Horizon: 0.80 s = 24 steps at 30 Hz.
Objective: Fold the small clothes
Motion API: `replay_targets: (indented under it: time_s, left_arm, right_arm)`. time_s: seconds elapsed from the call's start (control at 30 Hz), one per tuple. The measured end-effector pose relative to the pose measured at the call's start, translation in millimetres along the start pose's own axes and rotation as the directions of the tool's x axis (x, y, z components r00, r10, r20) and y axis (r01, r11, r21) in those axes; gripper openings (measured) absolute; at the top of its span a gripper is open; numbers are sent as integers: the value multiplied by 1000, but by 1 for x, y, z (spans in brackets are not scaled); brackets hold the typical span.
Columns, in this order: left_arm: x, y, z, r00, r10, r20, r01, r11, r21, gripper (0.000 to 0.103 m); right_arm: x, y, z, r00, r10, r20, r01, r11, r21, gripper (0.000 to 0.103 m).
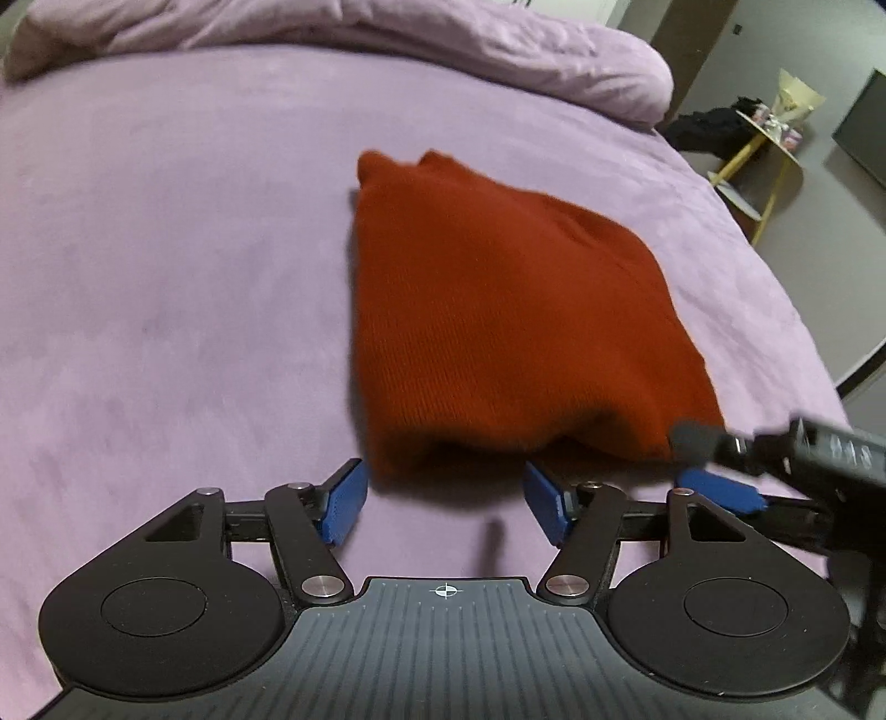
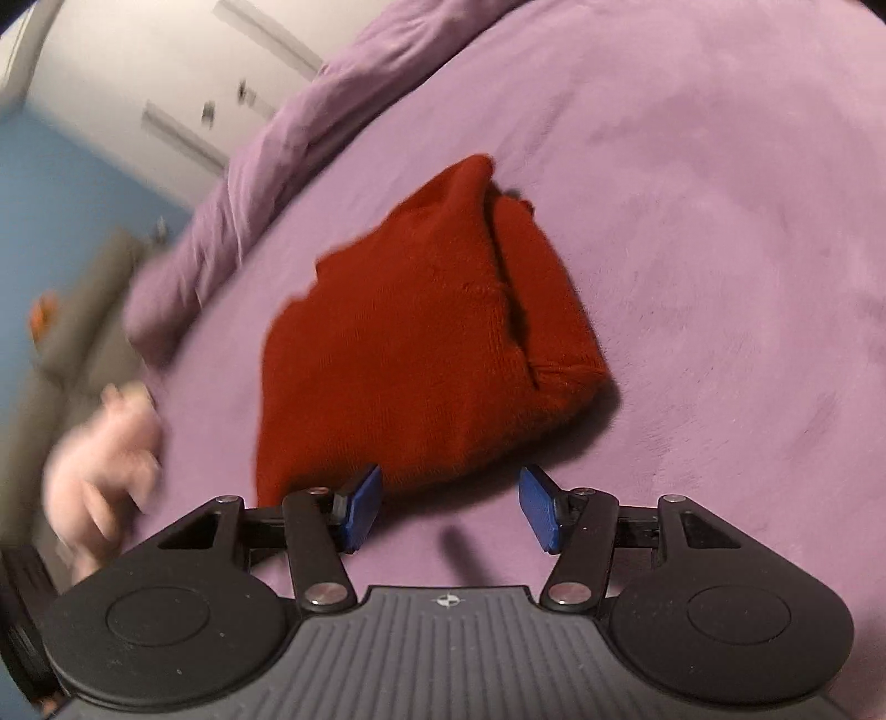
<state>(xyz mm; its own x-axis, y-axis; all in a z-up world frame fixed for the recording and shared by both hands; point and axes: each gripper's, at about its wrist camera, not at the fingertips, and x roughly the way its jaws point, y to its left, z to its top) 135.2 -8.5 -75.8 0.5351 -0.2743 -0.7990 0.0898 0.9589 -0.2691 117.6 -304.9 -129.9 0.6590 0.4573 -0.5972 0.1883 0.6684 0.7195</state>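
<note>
We see both the left tongs point(image 1: 446, 501) and right tongs point(image 2: 449, 509) wide open, holding nothing, red knit garment point(image 1: 498, 310) folded on the bed point(image 1: 166, 249); a careless nudge could undo folds.

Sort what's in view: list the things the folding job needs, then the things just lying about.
For the job:
red knit garment, folded on the purple bed cover
left gripper, open
right gripper, open

Lying about:
bunched purple duvet
yellow side table
black clothes heap
</note>
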Motion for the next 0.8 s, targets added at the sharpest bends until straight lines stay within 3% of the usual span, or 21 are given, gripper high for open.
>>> replay_targets:
  time_s: [0.1,0.2,0.23,0.27,0.37,0.47,0.6,0.77,0.8]
  left_arm:
    - [-5,-6,5,999,17,28,-17,1000,13,63]
    - [-13,-8,17,997,-3,75,3,1000,3,64]
    - [-13,-8,21,996,-11,87,11,1000,-3,64]
    - [-10,-9,26,996,-10,89,10,1000,-4,64]
    - [9,-17,31,999,25,29,-27,999,44,65]
    - [29,-23,29,994,106,-20,-103,989,108,72]
    - [45,-10,24,994,76,-83,-71,996,60,74]
    - [42,-1,14,996,59,-62,-54,996,74,77]
    - [36,-3,13,995,73,-69,-68,995,68,77]
  right_arm:
    - [7,-9,5,1000,9,23,-11,995,95,38]
    - [12,-8,8,1000,19,14,-20,997,71,13]
    - [10,-9,8,999,42,21,-44,997,70,10]
    - [9,-9,9,998,51,27,-53,996,70,9]
    - [13,-5,12,998,-40,43,40,999,-12,9]
    - [17,5,12,995,-92,35,95,990,-106,9]
    - [19,12,8,988,-152,29,154,954,-255,8]
    - [15,21,6,981,-195,13,187,913,-362,10]
    - [12,23,3,977,-215,12,203,900,-386,15]
